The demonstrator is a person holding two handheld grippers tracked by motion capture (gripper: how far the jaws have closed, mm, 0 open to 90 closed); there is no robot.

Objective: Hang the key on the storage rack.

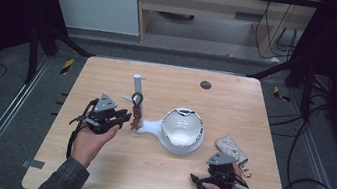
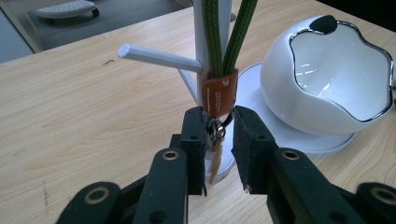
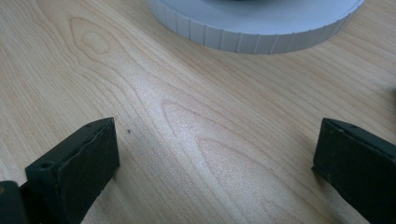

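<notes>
Left gripper view, from the near edge outward: two black jaws of the left gripper [image 2: 218,133] pinch the metal ring and small dangling charm at the bottom of a keychain [image 2: 219,93], just under its brown leather tab. Two green cords rise from that tab, running up beside the white post of a stand [image 2: 203,28], which has a white peg jutting toward the left. Behind and to the right sits a white bowl [image 2: 327,84] with a wavy chrome rim, resting on a round white base that touches the wooden table [image 2: 70,107]. High view, again from the person's side: the right gripper [image 1: 201,183] lies low on the table near the front right corner, held by a hand, and the right gripper view shows its jaws spread wide over bare wood, nothing between them, with the ribbed edge of the white base beyond. Just beyond that gripper lies a pale patterned pouch [image 1: 231,148] with a ring at its near end. Farther left, the left gripper reaches toward the keychain hanging on the stand, which rises from a white arm joined to the bowl's base. A dark round spot [image 1: 205,85] marks the table's far side.
</notes>
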